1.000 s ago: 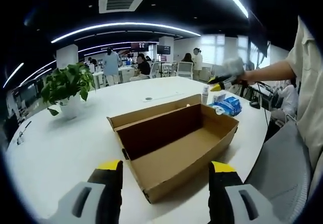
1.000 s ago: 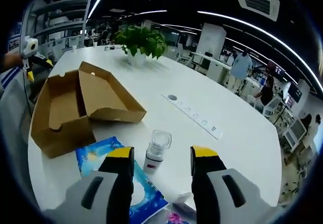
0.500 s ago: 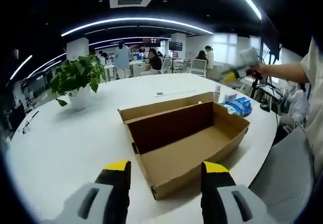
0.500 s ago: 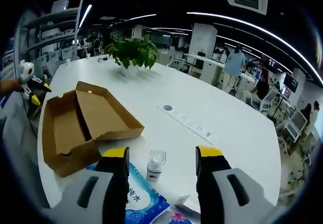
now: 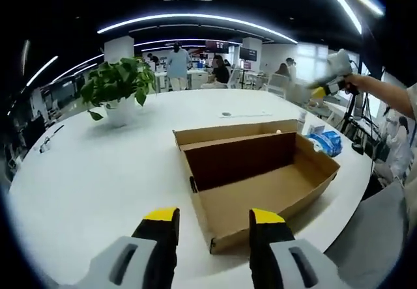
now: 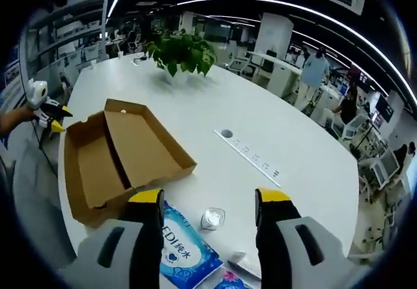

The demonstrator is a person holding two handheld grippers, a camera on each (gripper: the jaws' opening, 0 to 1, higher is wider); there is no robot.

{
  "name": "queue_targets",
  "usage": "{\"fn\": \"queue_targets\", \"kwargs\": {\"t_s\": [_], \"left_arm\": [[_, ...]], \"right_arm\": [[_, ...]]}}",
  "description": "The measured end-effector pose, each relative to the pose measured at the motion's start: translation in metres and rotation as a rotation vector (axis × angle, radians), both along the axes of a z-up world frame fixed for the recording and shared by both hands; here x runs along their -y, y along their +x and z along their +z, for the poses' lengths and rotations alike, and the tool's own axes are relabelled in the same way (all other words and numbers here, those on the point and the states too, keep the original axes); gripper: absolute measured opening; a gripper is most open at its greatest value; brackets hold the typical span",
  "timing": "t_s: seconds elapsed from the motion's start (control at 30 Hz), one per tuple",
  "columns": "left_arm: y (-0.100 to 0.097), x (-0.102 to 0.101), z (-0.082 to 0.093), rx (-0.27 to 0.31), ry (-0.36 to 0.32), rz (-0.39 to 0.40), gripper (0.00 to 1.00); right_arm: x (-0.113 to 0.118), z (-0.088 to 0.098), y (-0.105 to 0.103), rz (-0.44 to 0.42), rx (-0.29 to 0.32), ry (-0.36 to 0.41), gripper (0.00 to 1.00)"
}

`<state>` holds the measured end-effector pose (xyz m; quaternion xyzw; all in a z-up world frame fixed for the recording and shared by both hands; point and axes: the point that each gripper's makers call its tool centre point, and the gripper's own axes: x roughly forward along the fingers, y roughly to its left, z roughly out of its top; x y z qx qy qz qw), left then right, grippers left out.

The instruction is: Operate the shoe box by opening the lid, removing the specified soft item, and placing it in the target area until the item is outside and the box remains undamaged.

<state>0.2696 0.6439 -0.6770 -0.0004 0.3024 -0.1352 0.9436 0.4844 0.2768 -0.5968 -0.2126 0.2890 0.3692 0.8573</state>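
Two grippers stand with jaws parted and nothing between them: the left gripper (image 5: 212, 247) hangs at the near short end of the shoe box (image 5: 260, 178), the right gripper (image 6: 212, 227) above the blue wipes pack (image 6: 182, 253); the right gripper also appears in the left gripper view at 2 o'clock (image 5: 329, 84).

Shoe box lies open on the white table (image 5: 98, 178), lid (image 6: 146, 146) folded flat beside the tray, interior bare cardboard; no damage visible.

Soft item, judged to be the wipes pack, lies outside the box, just beside its far end, at 7 o'clock in the right gripper view; a small clear bottle (image 6: 212, 219) stands just beside it.

Handling judgement: pack is light, pliable, with glossy film likely slippery; take hold across a sealed edge rather than the bulging middle; box walls are thin card and would crease under a hard pinch.

Surface is smooth, white, round-edged; a power strip (image 6: 251, 155) lies at 12 o'clock, a potted plant (image 6: 182, 51) beyond; open office behind, with desks, strip lighting and people.
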Motion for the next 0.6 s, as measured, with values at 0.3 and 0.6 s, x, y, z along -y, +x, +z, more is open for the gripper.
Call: {"fn": "queue_targets", "kwargs": {"t_s": [0.3,0.6], "left_arm": [[-0.002,-0.001,-0.011,-0.072,-0.027,0.025,0.42],[-0.001,-0.001,-0.024,-0.143,-0.023,0.055,0.34]], "right_arm": [[-0.016,-0.003,0.007,-0.07,-0.129,0.019,0.53],[-0.032,-0.019,0.009,-0.073,-0.193,0.001,0.53]]}}
